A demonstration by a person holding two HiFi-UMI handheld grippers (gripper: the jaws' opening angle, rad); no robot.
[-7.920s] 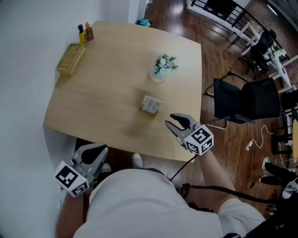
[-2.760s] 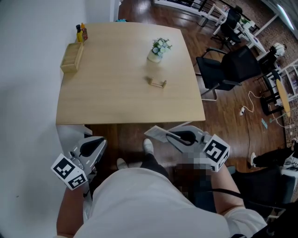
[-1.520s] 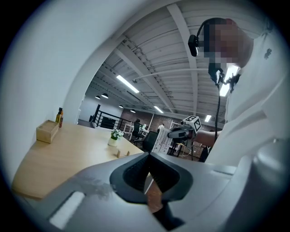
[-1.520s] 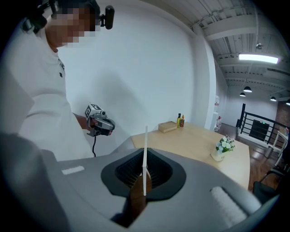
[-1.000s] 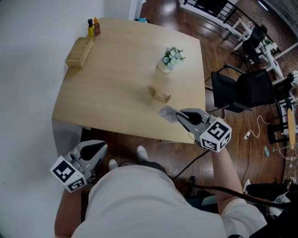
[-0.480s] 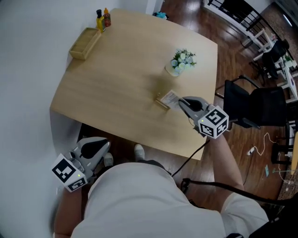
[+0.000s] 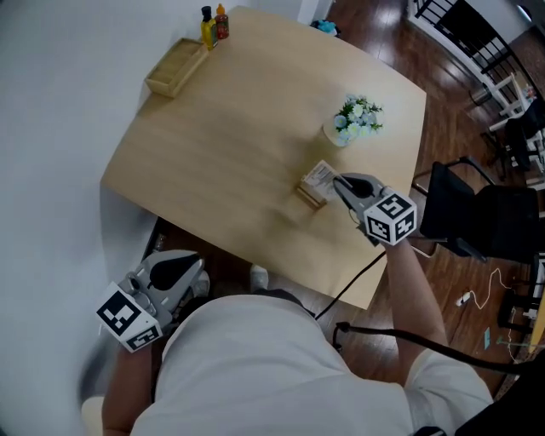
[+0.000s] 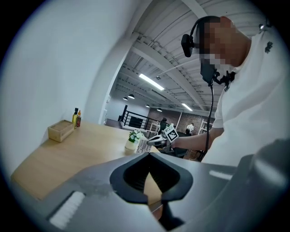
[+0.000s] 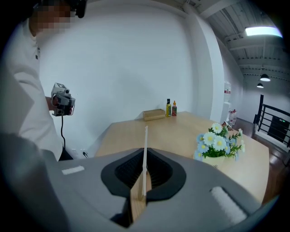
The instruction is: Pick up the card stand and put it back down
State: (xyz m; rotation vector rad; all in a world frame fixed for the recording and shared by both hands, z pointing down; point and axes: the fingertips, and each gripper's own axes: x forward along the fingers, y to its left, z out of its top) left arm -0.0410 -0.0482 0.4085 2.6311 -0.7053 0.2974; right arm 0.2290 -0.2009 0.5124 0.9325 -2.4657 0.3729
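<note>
pale wooden table (image 7: 213,145) set against a white wall (image 7: 51,128), with dark plank floor (image 7: 443,111) on the right.

1. right gripper (image 7: 341,182): over the table's right half, jaws closed on a card (image 7: 321,174). the card is white and stands edge-on between the jaws in the right gripper view.
2. card stand (image 7: 312,196): small wooden block on the table, right of centre, just at the right gripper's tips. the card's lower edge meets it; whether the card sits in the slot cannot be told.
3. vase of flowers (image 7: 353,121): white and blue blooms, near the stand on its far right, not touching it.
4. wooden box (image 7: 176,68): at the table's far left edge, by the wall.
5. bottles (image 7: 213,20): two, just beyond the box at the far corner.
6. left gripper (image 8: 159,206): low at near left, off the table's near edge, jaws together with nothing between them.
7. chair (image 7: 481,221): black, on the floor to the right of the table.
</note>
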